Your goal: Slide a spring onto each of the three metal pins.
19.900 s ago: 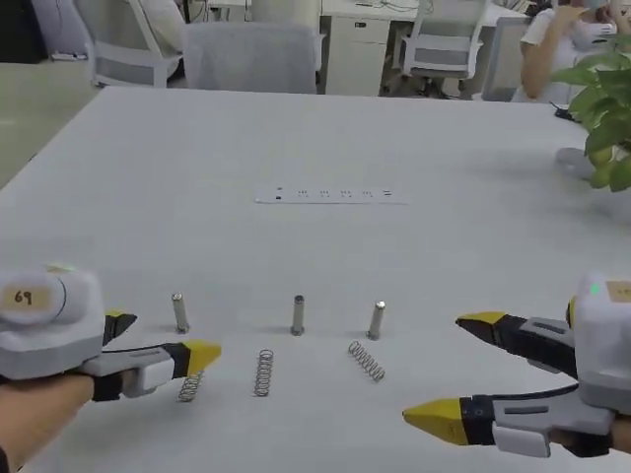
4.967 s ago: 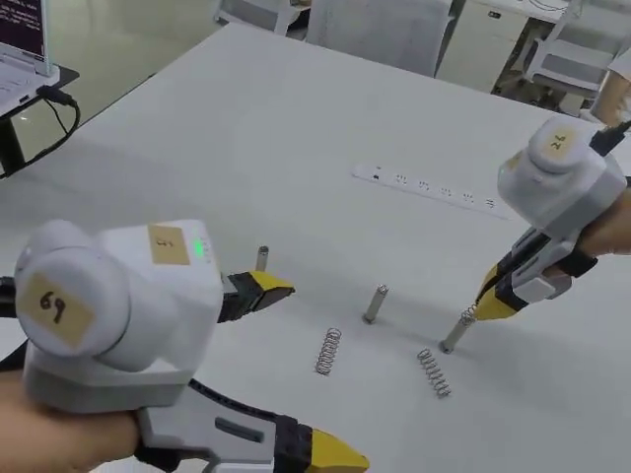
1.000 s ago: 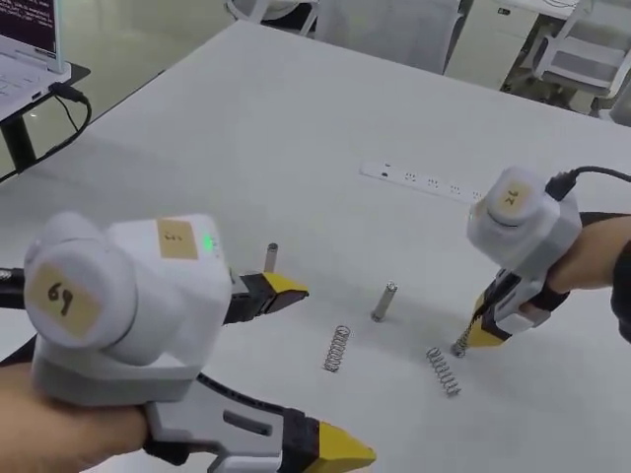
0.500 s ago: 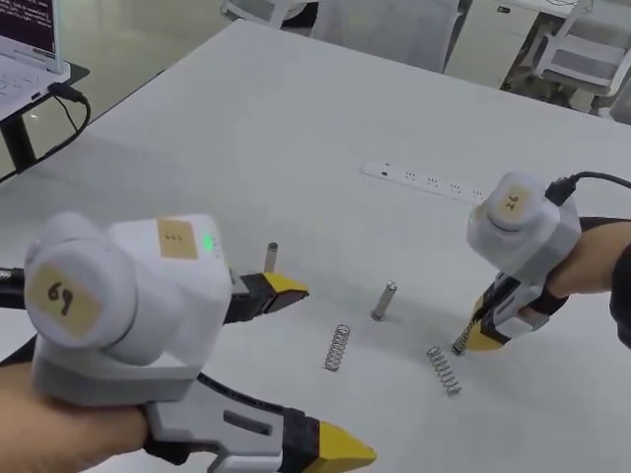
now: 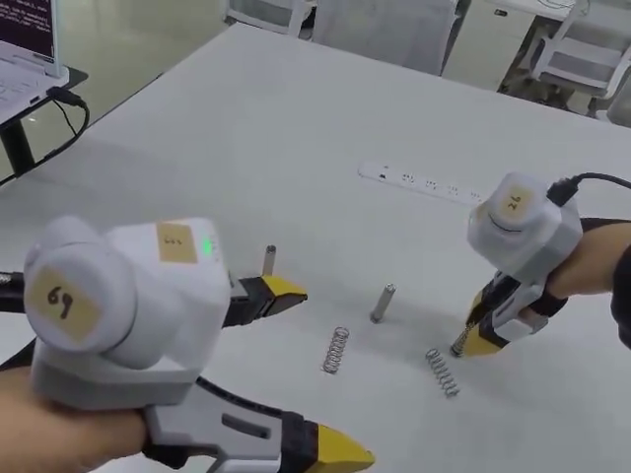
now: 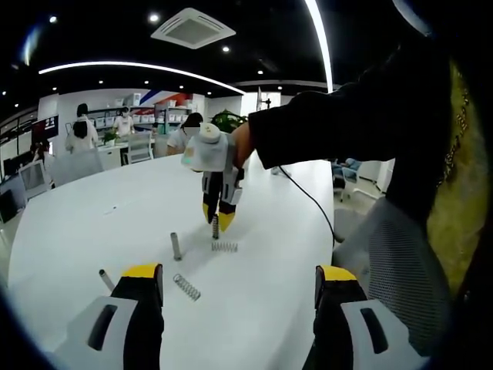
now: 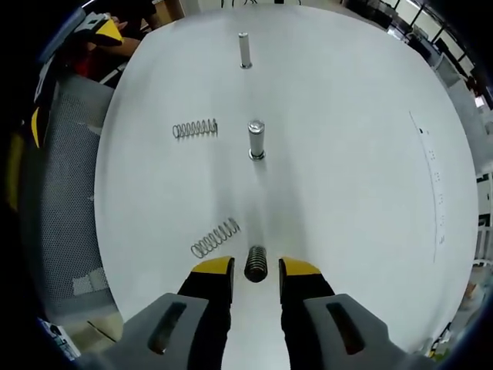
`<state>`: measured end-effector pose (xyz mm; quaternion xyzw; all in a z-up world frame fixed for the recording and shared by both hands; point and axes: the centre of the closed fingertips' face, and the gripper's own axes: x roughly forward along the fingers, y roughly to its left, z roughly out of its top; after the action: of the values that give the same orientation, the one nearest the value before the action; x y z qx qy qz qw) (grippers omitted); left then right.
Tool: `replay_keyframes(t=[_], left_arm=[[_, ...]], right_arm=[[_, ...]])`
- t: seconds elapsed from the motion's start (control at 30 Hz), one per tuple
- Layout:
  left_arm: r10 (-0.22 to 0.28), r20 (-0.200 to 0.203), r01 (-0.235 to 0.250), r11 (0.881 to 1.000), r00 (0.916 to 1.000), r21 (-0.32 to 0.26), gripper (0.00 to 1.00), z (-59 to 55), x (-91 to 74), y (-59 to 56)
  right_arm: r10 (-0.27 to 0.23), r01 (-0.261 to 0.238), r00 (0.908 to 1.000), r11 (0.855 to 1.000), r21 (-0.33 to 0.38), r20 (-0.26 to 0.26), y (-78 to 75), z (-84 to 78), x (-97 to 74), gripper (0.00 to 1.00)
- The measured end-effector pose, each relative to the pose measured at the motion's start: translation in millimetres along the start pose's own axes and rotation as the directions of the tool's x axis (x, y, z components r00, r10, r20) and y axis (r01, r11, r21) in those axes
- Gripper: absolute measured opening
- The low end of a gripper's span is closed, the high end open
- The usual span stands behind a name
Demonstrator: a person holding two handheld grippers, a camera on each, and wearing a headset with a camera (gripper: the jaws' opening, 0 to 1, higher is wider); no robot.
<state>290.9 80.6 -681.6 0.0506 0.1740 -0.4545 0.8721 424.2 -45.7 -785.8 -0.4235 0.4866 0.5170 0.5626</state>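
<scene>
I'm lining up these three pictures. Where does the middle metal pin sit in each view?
Head view: middle pin just right of centre, upright.
Left gripper view: middle pin left of centre, above the left-hand jaw.
Right gripper view: middle pin upper centre, straight ahead of the jaws.
Shared landmark: the spring-covered pin at the right gripper.

A spring (image 5: 460, 340) has been slid onto the pin (image 7: 255, 264) (formerly bare) between the right gripper's (image 7: 255, 267) jaws.
</scene>
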Motion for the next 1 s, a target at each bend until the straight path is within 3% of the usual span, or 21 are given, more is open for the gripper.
replay_keyframes(t=[0.6,1.0], left_arm=[[-0.005,-0.007,0.005,1.000,1.0000,0.002,0.77,-0.5,-0.1,0.1],[-0.001,-0.015,0.001,1.000,0.9999,0.007,0.77,-1.0,0.7,1.9]], right_arm=[[-0.023,0.023,0.9992,1.000,0.003,0.032,-0.8,6.3,-11.4,0.25],[-0.053,0.054,0.9957,0.998,-0.008,0.076,2.7,15.3,-30.5,0.26]])
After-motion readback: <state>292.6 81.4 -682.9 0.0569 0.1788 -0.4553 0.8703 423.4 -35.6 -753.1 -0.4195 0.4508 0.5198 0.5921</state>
